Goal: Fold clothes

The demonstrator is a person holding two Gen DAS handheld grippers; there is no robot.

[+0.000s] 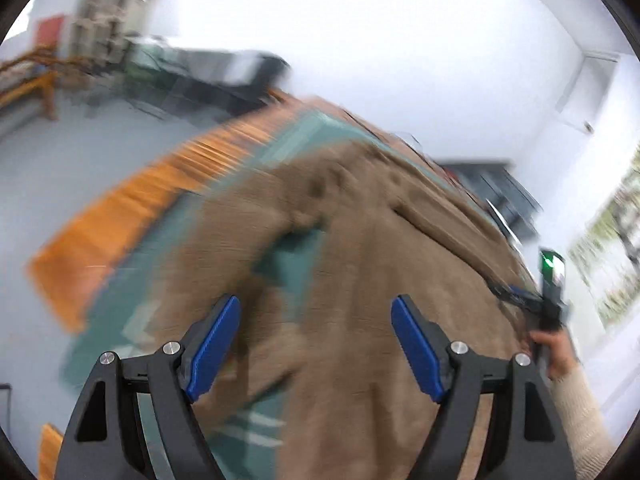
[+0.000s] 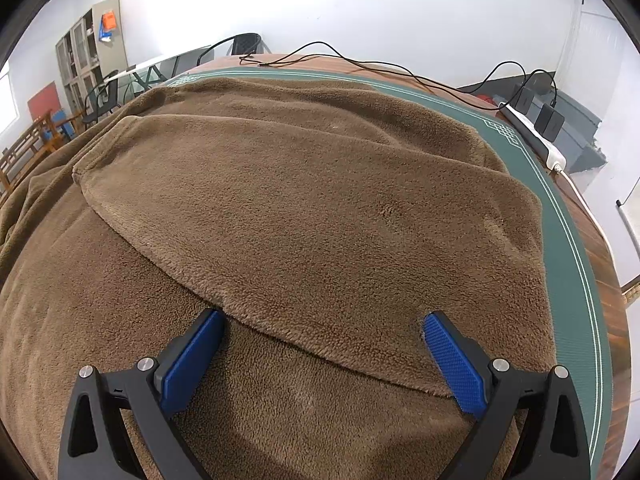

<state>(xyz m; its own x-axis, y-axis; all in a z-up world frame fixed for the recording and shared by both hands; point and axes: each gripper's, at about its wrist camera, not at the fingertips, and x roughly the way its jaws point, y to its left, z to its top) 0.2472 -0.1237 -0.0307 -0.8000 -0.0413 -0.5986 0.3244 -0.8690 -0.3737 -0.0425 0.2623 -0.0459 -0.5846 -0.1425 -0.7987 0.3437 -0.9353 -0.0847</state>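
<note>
Both my left gripper (image 1: 316,344) and right gripper (image 2: 322,356) gape empty above the fuzzy brown fleece garment (image 2: 304,216). I'd pinch the folded flap's hem at six o'clock squarely, keeping it flat on the green-matted counter (image 2: 560,240).

Both views are bright and evenly lit, with pale walls close to washed out and no hard shadows. The left wrist view is heavily smeared by motion: the brown garment (image 1: 360,280), the green mat (image 1: 296,136) and the orange bench (image 1: 120,216) edge streak diagonally, and the shelves (image 1: 104,12) at the back are soft. Only the left gripper (image 1: 316,344) stays crisp there. The right wrist view is sharp, showing the fleece pile clearly. A window (image 1: 612,240) at the right edge of the left view glows. Fisheye curvature bends straight edges strongly, and dark corners ring each circle.
</note>
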